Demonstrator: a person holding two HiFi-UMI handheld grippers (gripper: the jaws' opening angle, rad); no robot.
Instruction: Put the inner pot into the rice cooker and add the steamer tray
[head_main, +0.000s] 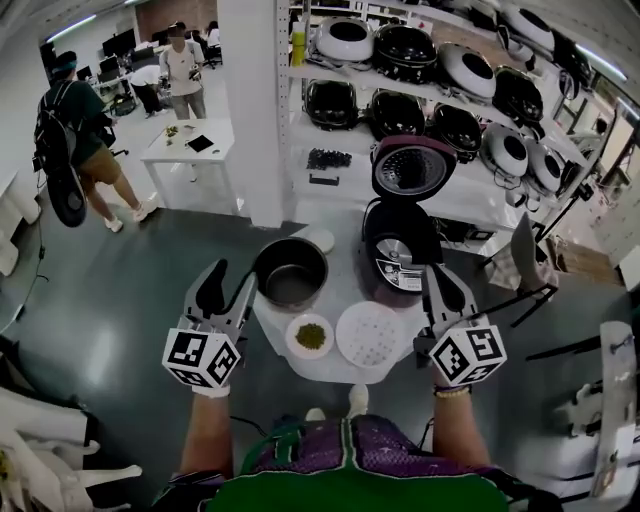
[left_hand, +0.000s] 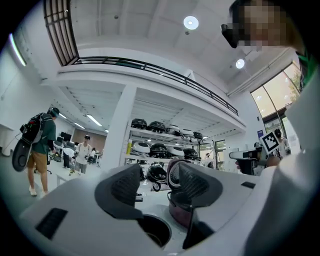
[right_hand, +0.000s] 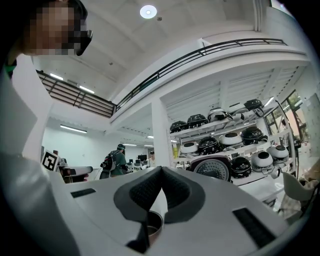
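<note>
We are on step 1: the inner pot (head_main: 291, 272) stands empty on the round table (head_main: 342, 290), just left of the open rice cooker (head_main: 398, 270), whose lid (head_main: 412, 168) is raised. Our left gripper (head_main: 228, 290) hangs beside the pot, jaws spread around nothing. Our right gripper (head_main: 446, 285) is pressed together and empty. Next, we judge, the left jaws must take the pot's rim. The white steamer tray (head_main: 370, 335) lies bare, and a small bowl (head_main: 291, 340) holds something green.
</note>
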